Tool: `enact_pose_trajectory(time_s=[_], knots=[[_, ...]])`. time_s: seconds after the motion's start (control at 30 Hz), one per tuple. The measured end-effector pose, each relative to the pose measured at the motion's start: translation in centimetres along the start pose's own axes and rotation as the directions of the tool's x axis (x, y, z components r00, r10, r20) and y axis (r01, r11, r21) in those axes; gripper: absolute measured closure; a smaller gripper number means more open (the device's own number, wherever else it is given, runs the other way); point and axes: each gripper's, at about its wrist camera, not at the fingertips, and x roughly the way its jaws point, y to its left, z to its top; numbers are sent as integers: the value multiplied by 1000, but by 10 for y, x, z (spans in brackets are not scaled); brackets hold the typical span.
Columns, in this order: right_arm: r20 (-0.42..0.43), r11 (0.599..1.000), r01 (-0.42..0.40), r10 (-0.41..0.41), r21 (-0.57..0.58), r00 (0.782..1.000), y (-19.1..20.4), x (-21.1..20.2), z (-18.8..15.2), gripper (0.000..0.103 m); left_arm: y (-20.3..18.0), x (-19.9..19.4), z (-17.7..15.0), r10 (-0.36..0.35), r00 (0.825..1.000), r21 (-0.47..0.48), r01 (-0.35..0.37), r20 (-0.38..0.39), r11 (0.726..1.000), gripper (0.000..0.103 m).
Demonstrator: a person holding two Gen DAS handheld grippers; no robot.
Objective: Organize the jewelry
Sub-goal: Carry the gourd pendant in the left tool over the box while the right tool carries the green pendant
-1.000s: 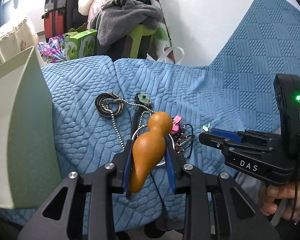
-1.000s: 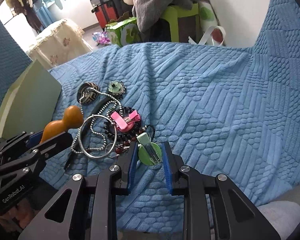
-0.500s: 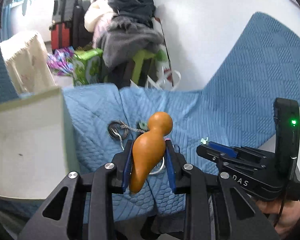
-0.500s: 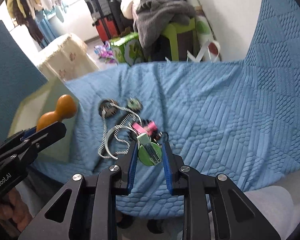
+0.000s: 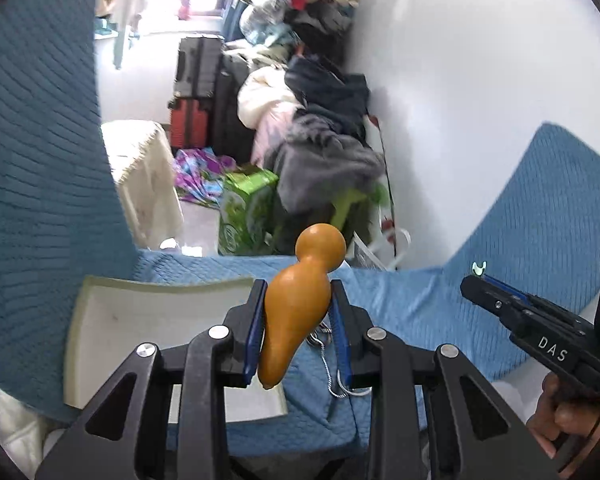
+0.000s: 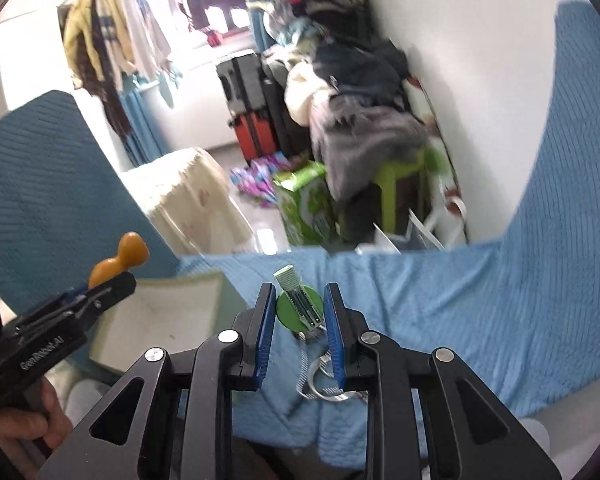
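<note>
This is a lived-in room in a home, prob. a bedroom or spare room used for storage. A blue quilted cover [image 5: 440, 312] lies over a soft surface (bed or sofa, I cannot tell which). Behind it, a pile of clothes [image 5: 324, 136] sits on a green plastic stool [image 5: 352, 204] by the white wall. Black and red suitcases [image 6: 252, 108] stand at the back, w/ more garments on a hanging rack [image 6: 108, 52] near a bright window. A cream lace-covered piece of furniture [image 6: 188, 196] and a green carton [image 5: 248, 208] stand on the floor.
</note>
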Motion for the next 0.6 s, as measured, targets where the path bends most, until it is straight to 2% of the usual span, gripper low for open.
enact_pose_trajectory(time_s=[0.1, 0.23, 0.43, 0.6], knots=[[24, 999, -27, 28, -36, 999, 23, 2, 10, 82, 13, -12, 3, 9, 999, -18, -9, 32, 1000, 72], [-14, 993, -68, 67, -100, 998, 55, 28, 16, 82, 37, -9, 1, 43, 999, -39, -42, 32, 998, 72], [-153, 978, -141, 117, -154, 981, 92, 84, -2, 82, 74, 17, -15, 93, 995, -98, -96, -35, 991, 72], [-240, 968, -170, 123, -187, 963, 111, 119, -22, 82, 100, 42, -30, 138, 983, -136, -154, -118, 979, 72]])
